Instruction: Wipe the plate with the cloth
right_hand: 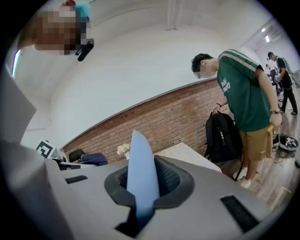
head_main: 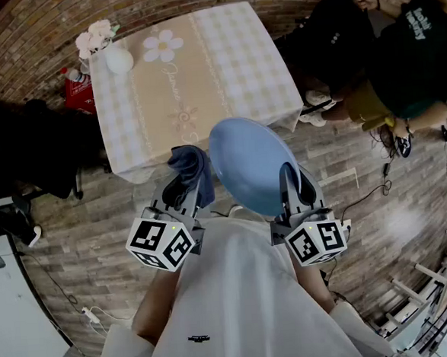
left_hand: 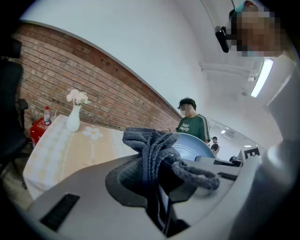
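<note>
While the left tool (head_main: 192,190) pinches the grey cloth (head_main: 190,163), the right tool (head_main: 296,182) clamps the blue plate (head_main: 249,161) by its rim.

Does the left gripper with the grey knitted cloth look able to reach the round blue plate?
Probably yes: the left gripper holds the cloth right beside the plate, nothing between.

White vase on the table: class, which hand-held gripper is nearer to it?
Left. The left hand-held gripper, gripping the cloth, is just off the table on the same side as the vase; the right hand-held gripper, gripping the plate, is farther right.
</note>
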`<state>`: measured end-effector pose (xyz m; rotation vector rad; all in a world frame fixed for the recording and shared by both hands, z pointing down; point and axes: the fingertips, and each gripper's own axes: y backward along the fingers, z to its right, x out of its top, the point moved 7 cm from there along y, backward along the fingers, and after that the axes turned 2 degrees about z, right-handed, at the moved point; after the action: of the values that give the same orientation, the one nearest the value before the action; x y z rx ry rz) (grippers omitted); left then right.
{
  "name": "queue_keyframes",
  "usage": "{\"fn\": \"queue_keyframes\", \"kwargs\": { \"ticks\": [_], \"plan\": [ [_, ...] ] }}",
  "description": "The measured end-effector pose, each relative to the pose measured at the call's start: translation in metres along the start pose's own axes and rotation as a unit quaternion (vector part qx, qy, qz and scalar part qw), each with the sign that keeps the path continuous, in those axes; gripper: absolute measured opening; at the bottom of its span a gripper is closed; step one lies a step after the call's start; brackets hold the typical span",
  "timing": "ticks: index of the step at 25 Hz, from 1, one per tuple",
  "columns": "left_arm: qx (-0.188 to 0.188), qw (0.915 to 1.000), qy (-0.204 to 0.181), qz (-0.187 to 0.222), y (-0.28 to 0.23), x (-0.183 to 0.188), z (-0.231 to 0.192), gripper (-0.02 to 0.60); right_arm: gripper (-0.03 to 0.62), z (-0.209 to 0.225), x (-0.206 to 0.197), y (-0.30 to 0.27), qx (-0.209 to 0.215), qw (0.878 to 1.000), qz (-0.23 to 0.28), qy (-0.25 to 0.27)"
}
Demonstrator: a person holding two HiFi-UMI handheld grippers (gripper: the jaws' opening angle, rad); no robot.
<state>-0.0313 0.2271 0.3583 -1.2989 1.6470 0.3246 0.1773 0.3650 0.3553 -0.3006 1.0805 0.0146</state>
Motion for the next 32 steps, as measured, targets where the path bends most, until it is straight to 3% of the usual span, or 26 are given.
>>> {"fn": "queue_keyframes", "kwargs": {
  "ticks": [7,15,20,26,32],
  "plan": [
    [0.035,0.9990,0.025,0.015,0.046,-0.067,0.052,0.060,0.058,0.018,-0.025,0.079,-0.001,1.000,-0.015,0.002],
    [0.051,0.9985,0.005,0.020,0.053,-0.078,0.091,0.060,0.058,0.042,-0.010,0.109,0.017,1.000,0.009,-0.002],
    [0.052,0.9986,-0.009,0.010,0.055,-0.079,0.095,0.061,0.058,0.050,-0.021,0.117,0.000,0.999,0.015,-0.029],
    [0.056,0.9982,-0.007,0.023,0.042,-0.059,0.074,0.061,0.058,0.049,-0.027,0.092,-0.011,0.999,0.003,-0.039],
    [0.047,0.9985,0.008,0.025,-0.013,-0.013,0.024,0.060,0.058,0.036,-0.001,0.005,-0.001,1.000,-0.005,-0.021]
  ]
}}
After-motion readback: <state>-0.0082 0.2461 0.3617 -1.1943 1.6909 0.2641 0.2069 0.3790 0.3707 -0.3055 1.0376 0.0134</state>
